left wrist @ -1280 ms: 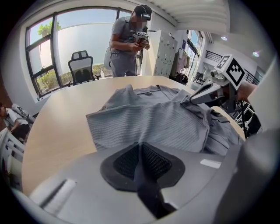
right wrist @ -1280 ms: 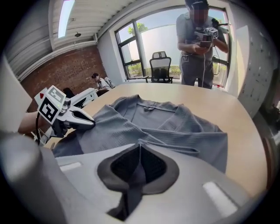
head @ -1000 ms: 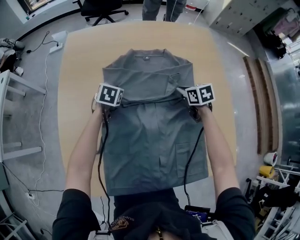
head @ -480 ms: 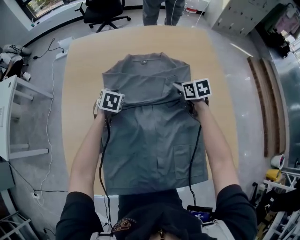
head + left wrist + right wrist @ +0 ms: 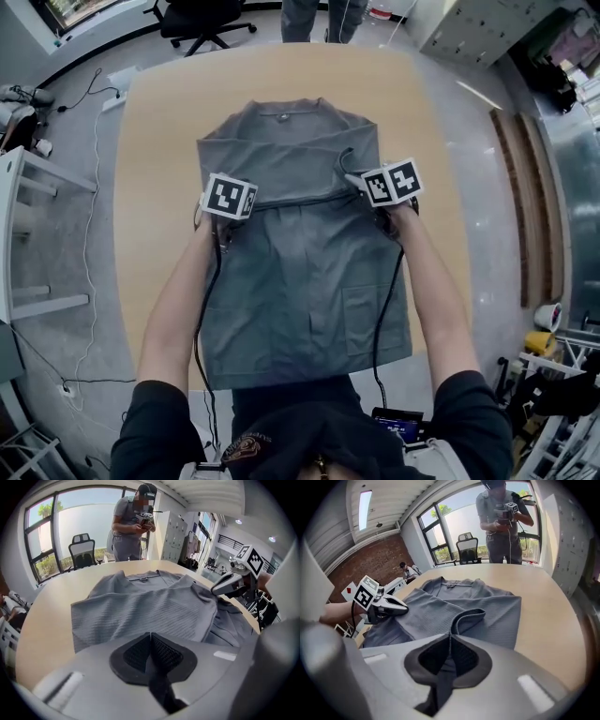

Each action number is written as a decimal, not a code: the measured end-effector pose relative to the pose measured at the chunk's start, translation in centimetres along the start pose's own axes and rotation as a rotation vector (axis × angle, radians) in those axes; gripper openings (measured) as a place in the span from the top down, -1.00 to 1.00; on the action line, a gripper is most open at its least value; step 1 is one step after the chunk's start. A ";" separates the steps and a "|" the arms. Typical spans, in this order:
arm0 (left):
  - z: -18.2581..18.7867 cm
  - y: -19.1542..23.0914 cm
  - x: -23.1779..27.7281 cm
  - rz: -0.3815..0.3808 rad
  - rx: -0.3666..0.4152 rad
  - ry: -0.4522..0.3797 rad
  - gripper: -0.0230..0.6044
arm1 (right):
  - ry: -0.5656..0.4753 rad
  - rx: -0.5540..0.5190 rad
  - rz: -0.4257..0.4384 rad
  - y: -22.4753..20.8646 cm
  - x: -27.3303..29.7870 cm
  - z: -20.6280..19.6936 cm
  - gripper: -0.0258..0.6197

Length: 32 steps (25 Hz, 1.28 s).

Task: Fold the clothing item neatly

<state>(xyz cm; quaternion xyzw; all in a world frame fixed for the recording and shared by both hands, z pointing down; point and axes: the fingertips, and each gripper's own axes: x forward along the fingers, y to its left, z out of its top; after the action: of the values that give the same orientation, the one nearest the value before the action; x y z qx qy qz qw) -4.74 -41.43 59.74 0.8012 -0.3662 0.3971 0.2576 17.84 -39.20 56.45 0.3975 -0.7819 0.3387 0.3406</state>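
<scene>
Grey ribbed shirt (image 5: 305, 281) lies flat on the wooden worktop (image 5: 150, 141), with the collar (image 5: 284, 116) at 12 o'clock and the hem at 6 o'clock by the near edge.

Upper part: cloth is doubled over the chest. A ridge runs from 9 to 3 o'clock between the two claws.

Right claw (image 5: 450, 637): jaws have just been closing and now pinch a curled edge of the shirt at the 3 o'clock end of the ridge.

Left claw (image 5: 150, 635): jaws together at the 9 o'clock end. Cloth reaches the tips, but whether any is pinched I cannot settle from this angle.

Judgement: early to middle stage. The sleeves look tucked in; the lower half with the pocket (image 5: 370, 314) is unfolded. Remaining: bring the two halves together, square the edges and smooth the stack.
</scene>
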 end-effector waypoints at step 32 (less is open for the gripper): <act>-0.3 -1.1 -1.1 0.125 0.014 -0.052 0.89 | -0.022 -0.055 0.010 0.0 0.8 -2.5 0.86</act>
<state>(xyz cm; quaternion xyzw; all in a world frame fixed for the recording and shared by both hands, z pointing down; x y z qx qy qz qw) -4.44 -40.18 58.86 0.7885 -0.4193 0.3943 0.2169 18.18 -37.55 58.40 0.3878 -0.7965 0.3143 0.3413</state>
